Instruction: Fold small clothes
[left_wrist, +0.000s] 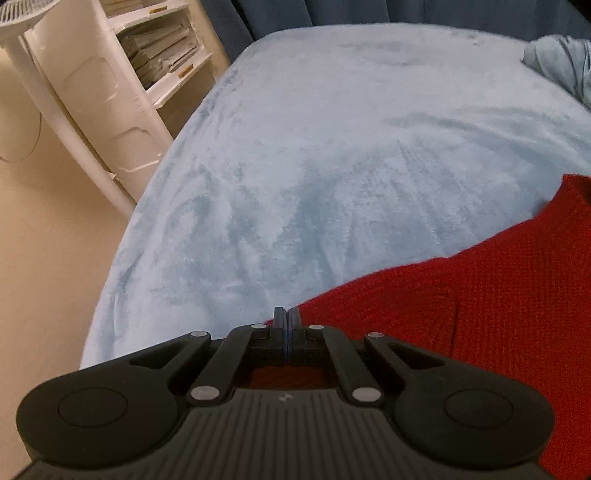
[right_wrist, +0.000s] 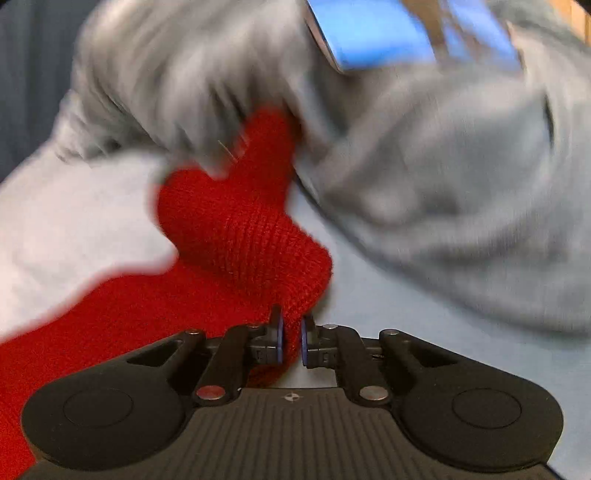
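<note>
The red ribbed knit garment (left_wrist: 480, 295) looks coarse and woolly. The pale blue plush bed cover (left_wrist: 314, 166) is soft, napped fleece. Both matt black plastic grippers (left_wrist: 286, 325) (right_wrist: 291, 332) carry shiny metal pins.

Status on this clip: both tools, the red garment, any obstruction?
Left tool shut at red knit garment's edge. Right tool shut on a garment fold. Grey clothes pile crowding it, blurred.

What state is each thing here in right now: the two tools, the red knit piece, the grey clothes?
Left tool: shut at the red knit garment's edge.
Right tool: shut on a red fold.
Red knit garment: partly lifted, bunched.
Grey clothes: heaped, blurred.
Blue blanket: spread flat.
</note>
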